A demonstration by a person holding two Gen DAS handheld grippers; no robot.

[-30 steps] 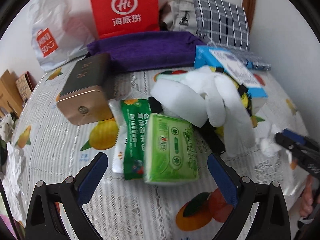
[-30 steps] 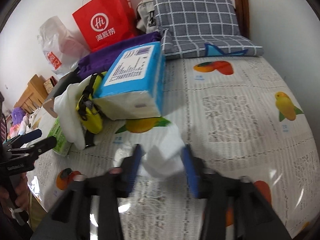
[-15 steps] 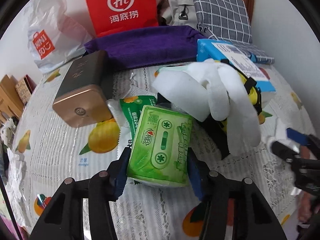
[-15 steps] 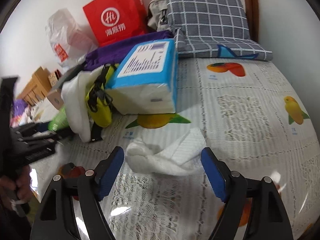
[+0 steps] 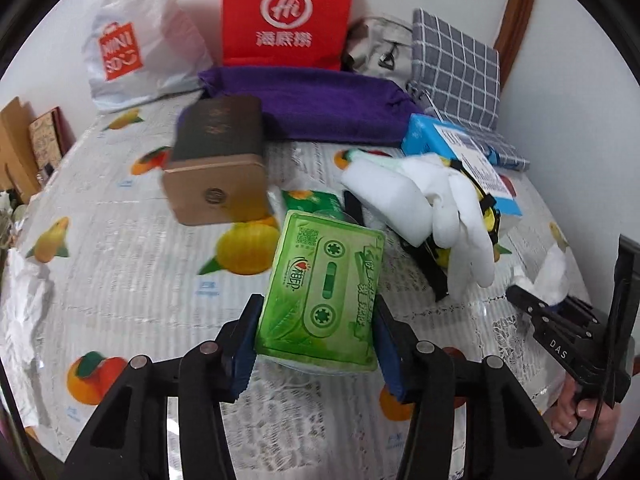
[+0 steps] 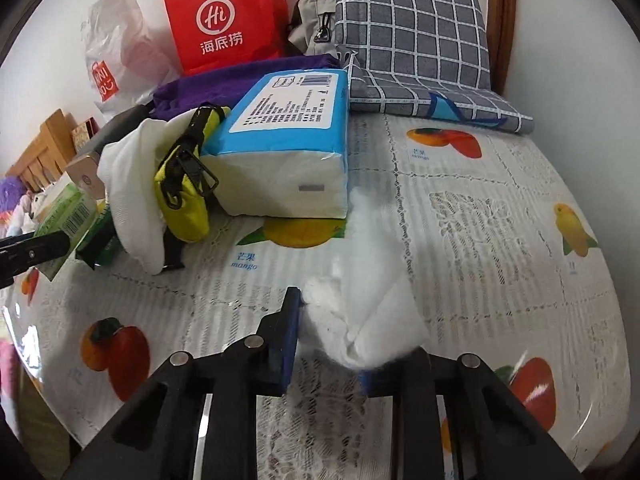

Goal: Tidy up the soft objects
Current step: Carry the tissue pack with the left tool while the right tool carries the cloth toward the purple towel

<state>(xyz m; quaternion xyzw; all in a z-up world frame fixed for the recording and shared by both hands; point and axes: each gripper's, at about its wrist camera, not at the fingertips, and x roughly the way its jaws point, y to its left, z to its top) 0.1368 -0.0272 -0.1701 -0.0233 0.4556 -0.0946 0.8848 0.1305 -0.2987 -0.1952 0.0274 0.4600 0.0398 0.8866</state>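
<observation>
My left gripper [image 5: 316, 336] is shut on a green tissue pack [image 5: 324, 288] and holds it above the fruit-print tablecloth [image 5: 120, 240]. My right gripper [image 6: 332, 340] is shut on a crumpled white tissue [image 6: 368, 304] and lifts it off the cloth; it also shows at the right of the left wrist view [image 5: 556, 276]. A white cloth [image 5: 432, 208], a yellow pouch [image 6: 184, 192], a blue tissue pack [image 6: 288, 140] and a green snack packet [image 5: 312, 200] lie in a pile at the middle.
A brown tin box [image 5: 216, 168] sits left of the pile. A purple towel [image 5: 312, 100], a red paper bag [image 5: 288, 12], a white plastic bag [image 5: 132, 52], a grey bag [image 6: 316, 24] and a checked cushion [image 6: 412, 36] line the wall. Crumpled white paper [image 5: 24, 308] lies at the left edge.
My left gripper closed on the green tissue pack and raised it off the table. My right gripper opened, then closed on the white tissue and lifted it.
</observation>
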